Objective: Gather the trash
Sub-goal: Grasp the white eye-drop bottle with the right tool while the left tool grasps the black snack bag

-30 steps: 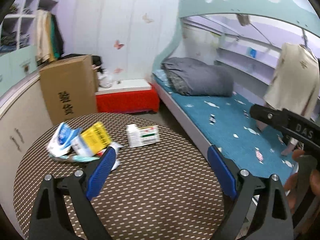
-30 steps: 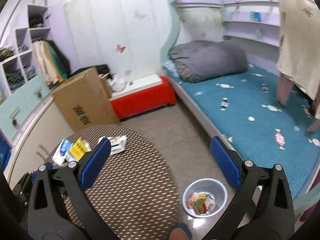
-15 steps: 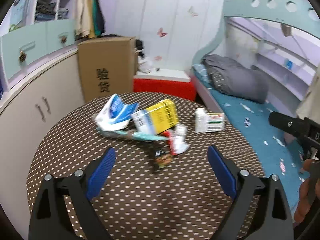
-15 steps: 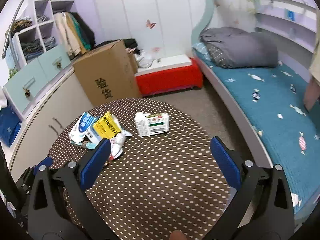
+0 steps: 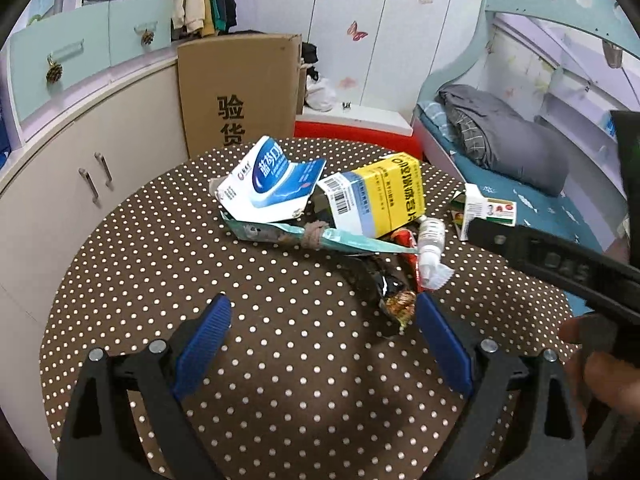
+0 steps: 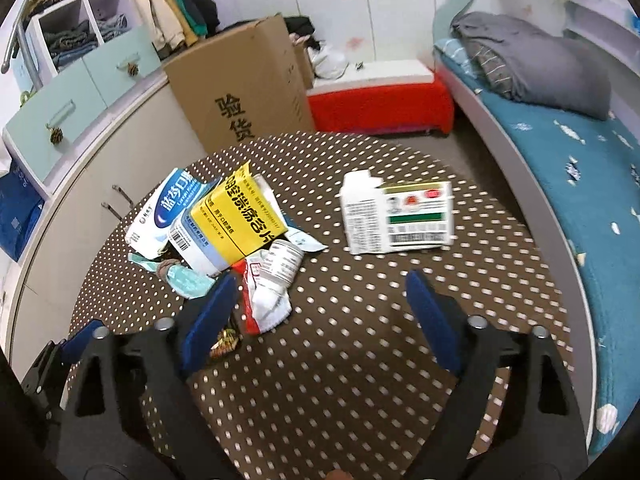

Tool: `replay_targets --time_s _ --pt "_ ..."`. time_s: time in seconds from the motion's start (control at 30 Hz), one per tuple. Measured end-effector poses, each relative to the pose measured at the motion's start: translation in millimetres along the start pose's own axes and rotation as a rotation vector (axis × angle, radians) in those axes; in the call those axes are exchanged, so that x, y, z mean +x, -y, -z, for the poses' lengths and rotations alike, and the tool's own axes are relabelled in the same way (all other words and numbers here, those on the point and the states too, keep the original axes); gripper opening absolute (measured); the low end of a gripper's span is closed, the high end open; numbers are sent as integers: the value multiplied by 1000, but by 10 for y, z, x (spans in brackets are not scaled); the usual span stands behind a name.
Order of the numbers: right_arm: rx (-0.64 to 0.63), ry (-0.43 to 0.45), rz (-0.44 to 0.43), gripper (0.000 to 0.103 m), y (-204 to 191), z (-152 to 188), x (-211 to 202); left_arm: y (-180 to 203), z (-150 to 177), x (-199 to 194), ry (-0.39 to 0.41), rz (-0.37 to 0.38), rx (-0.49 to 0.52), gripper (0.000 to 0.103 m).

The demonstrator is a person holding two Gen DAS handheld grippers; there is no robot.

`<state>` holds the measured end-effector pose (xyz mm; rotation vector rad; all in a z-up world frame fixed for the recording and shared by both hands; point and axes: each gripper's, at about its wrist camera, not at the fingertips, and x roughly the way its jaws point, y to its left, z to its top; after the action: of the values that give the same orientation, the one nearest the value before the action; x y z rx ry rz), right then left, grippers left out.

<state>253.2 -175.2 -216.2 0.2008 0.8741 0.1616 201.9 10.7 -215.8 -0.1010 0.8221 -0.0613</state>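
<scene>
Your left gripper [image 5: 322, 344] and right gripper [image 6: 316, 312]: both jaws apart, empty; right just narrowing. White-green carton [image 6: 398, 218] ahead of right gripper, yellow box [image 5: 380, 198] pile ahead of left. All trash on dotted brown table [image 5: 280, 380]; nothing collected yet.

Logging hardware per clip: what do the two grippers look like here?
Both are alike: black plastic frames with triangular cut-outs and silver screws, and ribbed blue pads lining the jaws. The left gripper and right gripper show no cables. White lettering, blurred, marks the right one's side in the left wrist view.
</scene>
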Motion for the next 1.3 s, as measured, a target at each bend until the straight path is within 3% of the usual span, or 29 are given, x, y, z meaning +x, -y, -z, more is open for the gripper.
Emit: replay_targets --time_s 0.17,0.2,0.23,0.27,0.57,0.6,0.73,0.87,1.17,1.3 --pt "1 -37 -32 61 -68 -84 268 55 -13 114 -16 5 0 91" --pt "-1 -47 -36 51 -74 -93 315 70 -15 141 -20 3 1 91" --pt "-2 -60 -45 33 -77 -93 366 85 -17 164 -22 2 1 91" --pt "-1 -62 -52 30 -72 -88 381 99 -19 185 -25 1 0 91" --pt "17 1 -43 25 193 28 -11 319 -56 462 -66 -16 42 88" --pt "17 10 -40 25 229 53 -91 336 -60 494 -74 -1 42 83" --pt "24 32 -38 23 318 119 -293 413 -64 529 -86 70 65 40" --pt "23 43 -40 22 365 192 -430 452 -17 471 -98 110 84 30" --pt "44 29 -57 18 451 496 -597 316 323 126 -94 143 109 30" --pt "49 22 -50 18 481 578 -612 338 364 98 -80 115 138 39"
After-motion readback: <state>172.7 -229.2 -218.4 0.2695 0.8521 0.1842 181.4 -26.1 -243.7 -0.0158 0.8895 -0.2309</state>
